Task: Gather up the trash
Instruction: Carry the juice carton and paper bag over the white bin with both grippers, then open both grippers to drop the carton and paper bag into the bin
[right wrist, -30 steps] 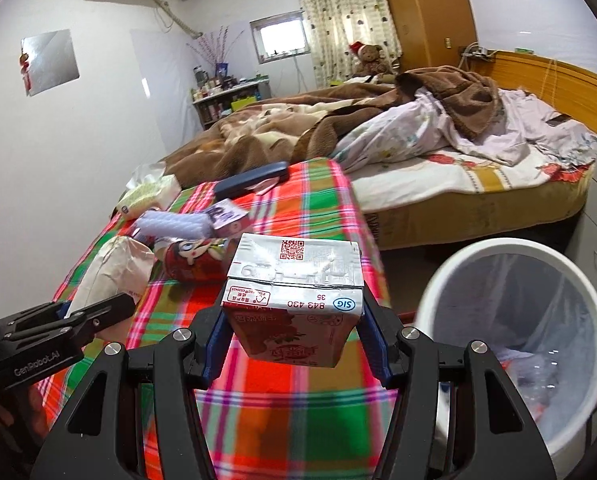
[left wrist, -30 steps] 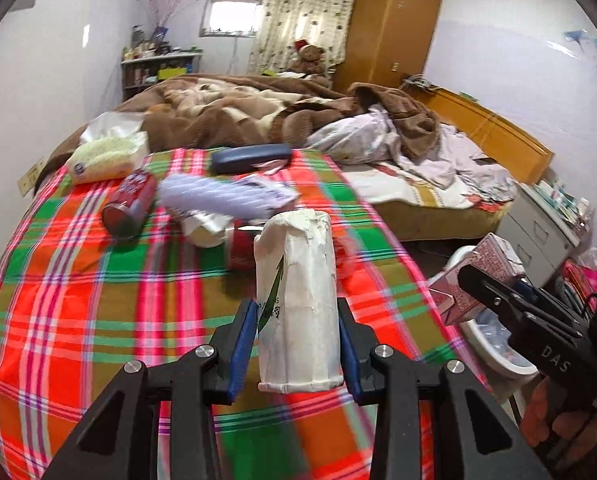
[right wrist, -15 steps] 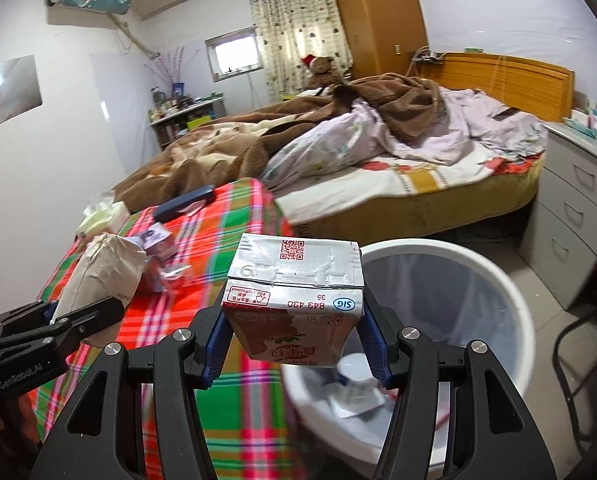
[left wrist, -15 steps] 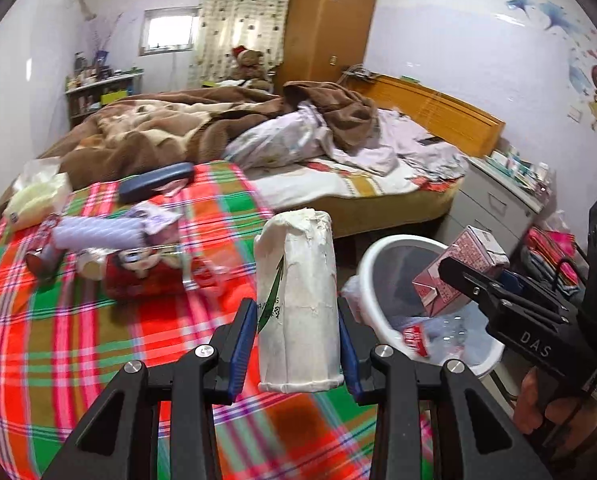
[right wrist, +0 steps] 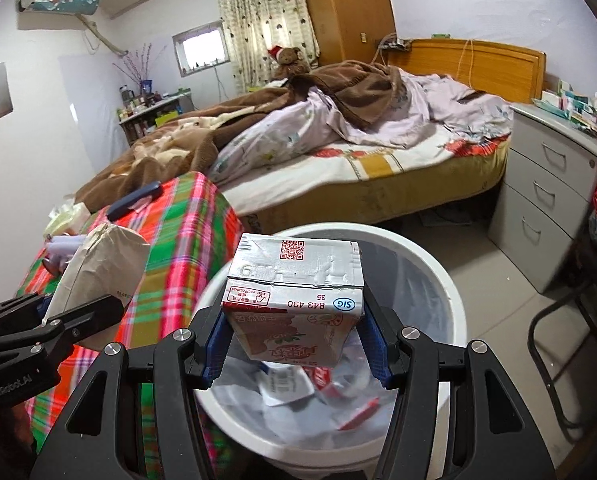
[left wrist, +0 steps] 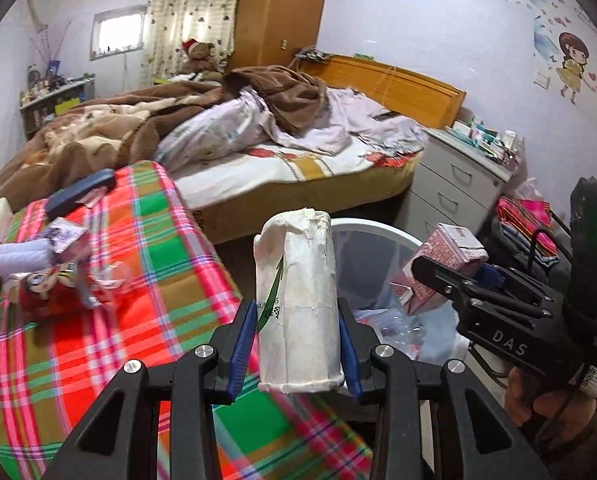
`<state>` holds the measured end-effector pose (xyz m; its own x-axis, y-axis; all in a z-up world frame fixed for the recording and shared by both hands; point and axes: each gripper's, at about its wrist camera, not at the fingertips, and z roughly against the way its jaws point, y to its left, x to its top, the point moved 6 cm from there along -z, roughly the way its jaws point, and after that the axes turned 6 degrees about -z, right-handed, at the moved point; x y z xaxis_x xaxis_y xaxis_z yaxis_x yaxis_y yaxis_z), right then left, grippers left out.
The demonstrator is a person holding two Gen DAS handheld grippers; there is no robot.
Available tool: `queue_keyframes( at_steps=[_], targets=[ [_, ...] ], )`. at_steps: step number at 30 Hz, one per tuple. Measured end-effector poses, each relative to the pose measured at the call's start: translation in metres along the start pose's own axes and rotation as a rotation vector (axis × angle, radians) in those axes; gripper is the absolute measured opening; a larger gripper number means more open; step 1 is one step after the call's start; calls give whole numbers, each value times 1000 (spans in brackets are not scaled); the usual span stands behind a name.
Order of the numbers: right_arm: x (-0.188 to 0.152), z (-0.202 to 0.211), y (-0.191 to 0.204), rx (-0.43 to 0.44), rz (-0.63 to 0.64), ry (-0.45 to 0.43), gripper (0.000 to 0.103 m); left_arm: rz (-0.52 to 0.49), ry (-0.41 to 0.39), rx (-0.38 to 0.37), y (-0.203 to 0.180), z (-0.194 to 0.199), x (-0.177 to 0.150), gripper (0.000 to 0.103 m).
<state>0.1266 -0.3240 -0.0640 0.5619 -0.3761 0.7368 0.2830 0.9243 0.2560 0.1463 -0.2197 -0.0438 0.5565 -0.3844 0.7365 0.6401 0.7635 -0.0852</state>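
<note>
Between the right gripper's (right wrist: 294, 344) fingers (right wrist: 214, 350) sits a milk carton (right wrist: 292, 308), clamped on both sides at a middling spread, and directly below and beyond it gapes the white bin (right wrist: 438, 280), already holding crumpled wrappers. A release here should, by my reckoning, drop the carton inside. The left gripper (left wrist: 296, 344) is the riskier one: its fingers (left wrist: 242, 344) are drawn close and grip a pale paper bag (left wrist: 298, 300) by its lower part, while under them lies the edge of the plaid-clothed counter (left wrist: 150, 320), with the bin's rim only ahead and to the right. Let go now, the bag could land on the cloth or the floor (it looks light and tall, so likely to tumble). Both grippers crowd one opening, so a knock between them seems possible. Farther left on the counter, a red can (left wrist: 44, 292) and other litter wait.
</note>
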Motion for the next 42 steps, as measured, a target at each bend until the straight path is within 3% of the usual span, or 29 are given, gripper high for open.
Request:
queue_keyframes(
  at_steps=[11, 18, 22, 42],
  targets=[
    [-9, -18, -26, -31, 7, 85, 58, -46, 53, -48, -27, -39, 2, 41],
    [-14, -19, -36, -54, 7, 107, 62, -32, 67, -59, -30, -50, 0, 53],
    [-13, -19, -39, -55, -5, 103, 70, -29, 67, -65, -30, -50, -1, 57],
    [-4, -1, -20, -33, -8, 34, 70, -1, 2, -15, -9, -7, -4, 57]
  ],
)
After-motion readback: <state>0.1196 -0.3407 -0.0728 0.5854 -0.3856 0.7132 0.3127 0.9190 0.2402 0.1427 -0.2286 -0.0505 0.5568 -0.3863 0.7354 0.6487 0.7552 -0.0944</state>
